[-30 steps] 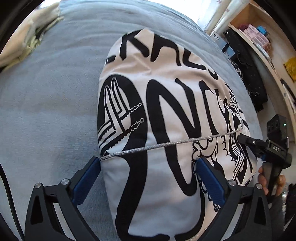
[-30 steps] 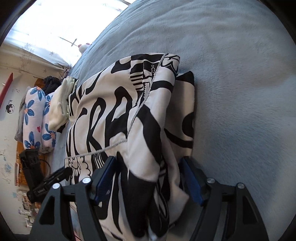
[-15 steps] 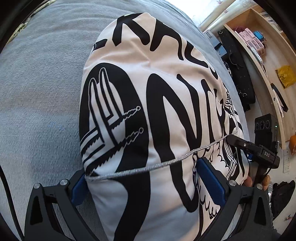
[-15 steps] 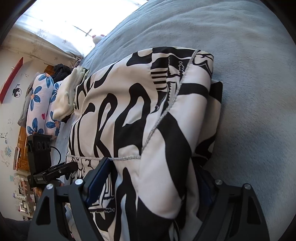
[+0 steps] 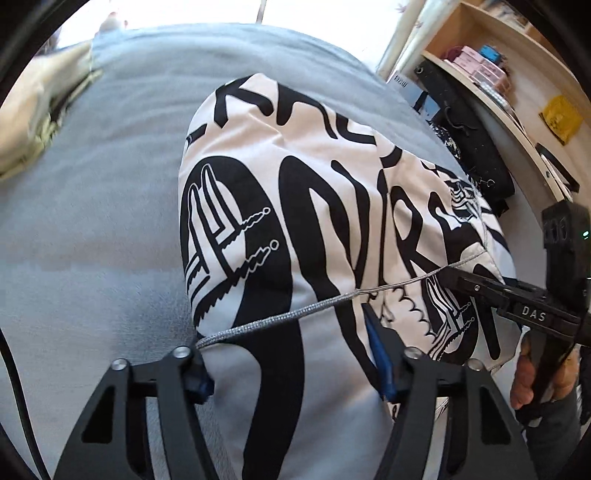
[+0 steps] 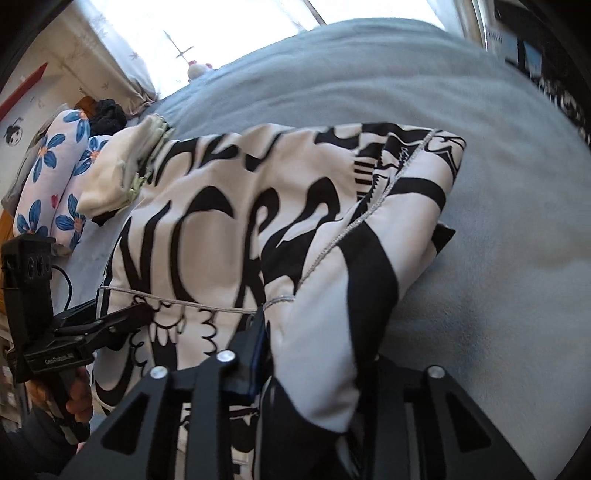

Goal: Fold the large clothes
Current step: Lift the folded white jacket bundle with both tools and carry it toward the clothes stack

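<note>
Item: white garment (image 5: 332, 236) with black lettering, folded on grey bed (image 5: 92, 221), long axis running away from both cameras. Left tongs (image 5: 291, 365) clamped on its near hem; right tongs (image 6: 314, 354) clamped on a bunched fold. Shelf (image 5: 517, 85): pink boxes. Legible: "DAS" on right tongs.

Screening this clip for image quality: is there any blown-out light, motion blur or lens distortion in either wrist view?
Left wrist view: the window at the top is blown out white, the blanket smears with motion blur on the left, and the shelf bows with fisheye. Right wrist view: the window is overexposed, the far right edge is blurred, but the print on the garment stays readable.
</note>
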A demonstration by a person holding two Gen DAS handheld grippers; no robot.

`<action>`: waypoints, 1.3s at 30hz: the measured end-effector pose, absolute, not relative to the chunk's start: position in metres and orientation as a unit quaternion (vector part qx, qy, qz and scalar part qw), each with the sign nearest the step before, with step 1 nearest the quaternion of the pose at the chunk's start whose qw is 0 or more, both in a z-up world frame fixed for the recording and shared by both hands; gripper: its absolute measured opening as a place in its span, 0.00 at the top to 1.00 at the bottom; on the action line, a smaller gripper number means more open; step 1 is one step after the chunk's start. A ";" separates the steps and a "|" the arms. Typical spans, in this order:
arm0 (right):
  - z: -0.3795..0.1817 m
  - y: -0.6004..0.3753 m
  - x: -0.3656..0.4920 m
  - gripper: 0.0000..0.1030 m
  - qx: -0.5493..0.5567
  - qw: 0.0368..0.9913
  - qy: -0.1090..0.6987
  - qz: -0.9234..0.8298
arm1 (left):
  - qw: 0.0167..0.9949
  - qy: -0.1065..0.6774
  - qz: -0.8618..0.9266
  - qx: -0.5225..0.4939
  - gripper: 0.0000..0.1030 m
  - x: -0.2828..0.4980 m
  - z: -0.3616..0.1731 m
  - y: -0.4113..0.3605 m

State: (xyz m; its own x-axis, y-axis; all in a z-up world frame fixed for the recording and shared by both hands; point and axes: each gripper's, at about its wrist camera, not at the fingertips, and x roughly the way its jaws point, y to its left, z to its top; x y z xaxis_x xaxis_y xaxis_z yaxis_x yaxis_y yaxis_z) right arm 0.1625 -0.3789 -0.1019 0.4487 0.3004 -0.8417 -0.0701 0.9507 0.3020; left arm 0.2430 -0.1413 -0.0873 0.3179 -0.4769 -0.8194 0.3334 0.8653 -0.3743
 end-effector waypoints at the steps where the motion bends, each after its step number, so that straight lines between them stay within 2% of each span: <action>1: -0.094 -0.371 0.159 0.76 0.107 0.848 0.508 0.111 | 0.812 0.525 -0.249 -0.063 0.43 0.240 -0.083 -0.140; 5: -0.077 -0.350 0.147 0.78 0.095 0.852 0.499 0.122 | 0.819 0.518 -0.242 -0.053 0.44 0.231 -0.063 -0.128; 12: -0.053 -0.301 0.134 0.79 0.090 0.855 0.489 0.149 | 0.827 0.513 -0.225 -0.054 0.45 0.228 -0.059 -0.129; 21: -0.016 -0.202 0.128 0.79 0.074 0.857 0.469 0.200 | 0.844 0.498 -0.192 -0.058 0.45 0.221 -0.047 -0.124; 25: -0.001 -0.149 0.133 0.79 0.074 0.856 0.459 0.225 | 0.852 0.490 -0.175 -0.056 0.45 0.229 -0.058 -0.117; 33: 0.025 -0.052 0.178 0.79 0.076 0.852 0.445 0.267 | 0.868 0.474 -0.139 -0.045 0.45 0.263 -0.023 -0.002; 39: 0.045 0.005 0.242 0.79 0.077 0.857 0.422 0.286 | 0.883 0.453 -0.117 -0.039 0.45 0.327 0.000 0.062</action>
